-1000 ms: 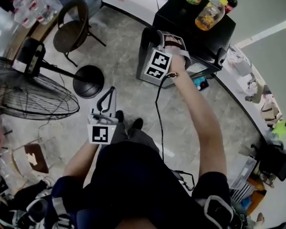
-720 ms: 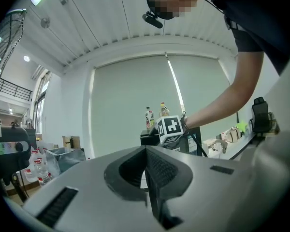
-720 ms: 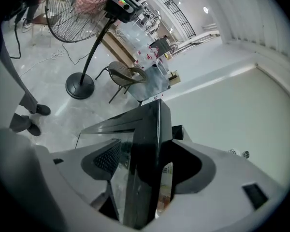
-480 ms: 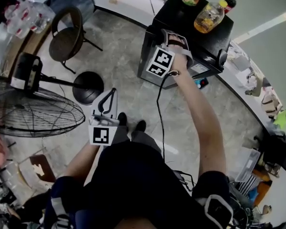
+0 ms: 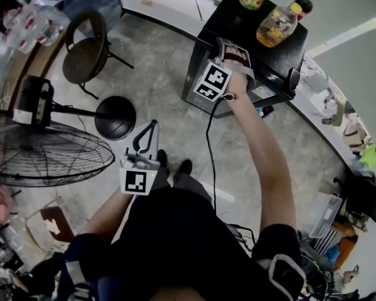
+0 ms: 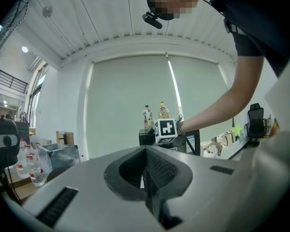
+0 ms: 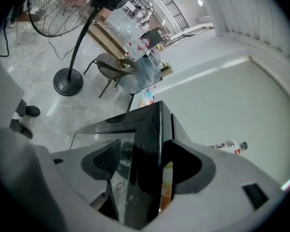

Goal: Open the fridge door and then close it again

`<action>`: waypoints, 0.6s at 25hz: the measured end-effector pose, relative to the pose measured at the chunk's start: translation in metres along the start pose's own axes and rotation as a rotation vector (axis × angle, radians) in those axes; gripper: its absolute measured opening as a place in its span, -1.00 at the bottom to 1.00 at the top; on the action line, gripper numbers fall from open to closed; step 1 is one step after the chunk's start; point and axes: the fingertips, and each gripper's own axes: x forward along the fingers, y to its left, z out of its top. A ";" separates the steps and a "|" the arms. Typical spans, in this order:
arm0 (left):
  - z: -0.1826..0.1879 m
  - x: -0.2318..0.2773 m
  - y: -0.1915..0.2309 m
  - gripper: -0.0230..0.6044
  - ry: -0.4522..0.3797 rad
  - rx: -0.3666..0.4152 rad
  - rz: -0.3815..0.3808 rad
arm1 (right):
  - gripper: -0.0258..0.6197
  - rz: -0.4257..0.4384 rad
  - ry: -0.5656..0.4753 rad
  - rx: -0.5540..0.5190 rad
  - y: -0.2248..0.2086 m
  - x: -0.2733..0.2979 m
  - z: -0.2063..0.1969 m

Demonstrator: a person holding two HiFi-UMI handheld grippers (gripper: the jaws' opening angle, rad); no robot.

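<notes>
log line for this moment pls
phase: fridge door ajar | right tool: jaws astride door's free edge, clamp unclear | left tool: shut, empty, away from fridge | bottles on top

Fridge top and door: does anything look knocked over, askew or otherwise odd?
Nothing stands out. The plastic drink bottles stand upright on the small black fridge, and the edge of its glass door sits straight between the right tongs.

- A standing fan (image 5: 44,162) with a round black base stands at the left.
- A brown chair (image 5: 84,52) sits beyond it.
- Packed water bottles (image 5: 34,19) lie beside the chair.
- Three bottles (image 5: 277,25) stand close together.
</notes>
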 end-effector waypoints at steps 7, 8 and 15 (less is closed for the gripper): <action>0.003 0.009 0.004 -0.85 -0.008 0.004 0.001 | 0.14 -0.010 -0.010 0.003 -0.001 0.002 -0.001; 0.002 0.010 0.004 -0.85 -0.004 0.006 0.000 | 0.14 -0.008 -0.015 0.003 -0.001 0.002 -0.001; 0.006 0.022 0.003 -0.85 -0.004 0.011 0.000 | 0.14 -0.007 -0.065 0.002 0.000 0.000 -0.003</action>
